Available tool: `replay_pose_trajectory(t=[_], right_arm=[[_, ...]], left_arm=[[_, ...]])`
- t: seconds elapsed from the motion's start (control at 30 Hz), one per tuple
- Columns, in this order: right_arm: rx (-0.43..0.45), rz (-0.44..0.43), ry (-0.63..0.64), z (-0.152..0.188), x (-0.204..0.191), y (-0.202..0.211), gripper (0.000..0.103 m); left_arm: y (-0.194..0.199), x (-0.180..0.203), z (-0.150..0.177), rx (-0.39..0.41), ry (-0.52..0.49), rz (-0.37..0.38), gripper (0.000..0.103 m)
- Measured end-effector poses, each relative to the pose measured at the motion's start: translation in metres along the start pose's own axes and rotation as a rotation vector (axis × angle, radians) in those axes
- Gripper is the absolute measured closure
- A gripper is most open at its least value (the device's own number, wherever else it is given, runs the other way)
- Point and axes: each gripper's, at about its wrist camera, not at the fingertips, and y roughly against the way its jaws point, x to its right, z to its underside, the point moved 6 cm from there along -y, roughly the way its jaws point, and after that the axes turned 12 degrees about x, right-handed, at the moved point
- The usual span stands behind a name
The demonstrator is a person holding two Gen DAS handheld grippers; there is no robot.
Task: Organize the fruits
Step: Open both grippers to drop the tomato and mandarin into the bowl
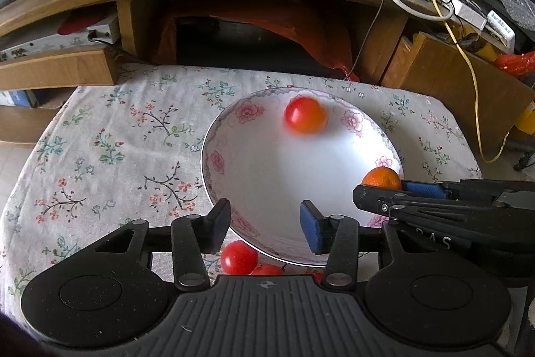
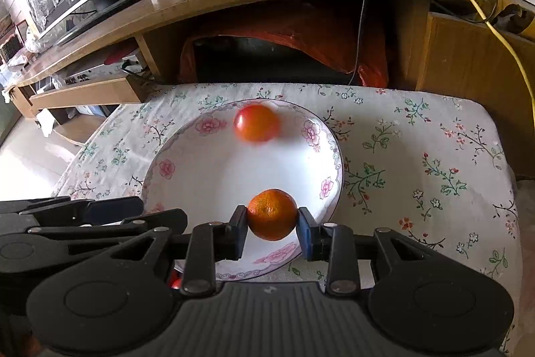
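My right fingers (image 2: 272, 223) clamp the orange (image 2: 271, 213) directly above the plate's (image 2: 187, 176) near rim, while my left fingers (image 1: 265, 225) gape empty alongside.

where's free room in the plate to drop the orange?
Plate centre and left half are bare, between the tomato at the far rim and the orange in the right gripper. Near rim is crowded: left gripper, loose tomatoes.

Your plate (image 2: 187, 176) is white with pink roses round its rim; at its twelve o'clock sits a glossy red tomato (image 2: 255, 122). The tangerine (image 2: 271, 213) is deep orange — dimpled. Under them, the tablecloth (image 2: 418, 156) is pale with small red, green and blue sprigs.
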Motion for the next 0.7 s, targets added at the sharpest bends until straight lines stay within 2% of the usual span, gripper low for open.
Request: replay_pose_trajectory(t=[0.23,0.7], right_arm=[[0.010,-0.009,-0.020,-0.0018,0.0010,0.0017,0.068],[0.018,0.012,0.003,-0.0010,-0.0017,0.0048,0.068]], left_arm=[[0.0047,0.0009,-0.0027,0.015,0.001,-0.004,0.044],[0.0073,0.0027,-0.0020,0.018,-0.015,-0.013,0.043]])
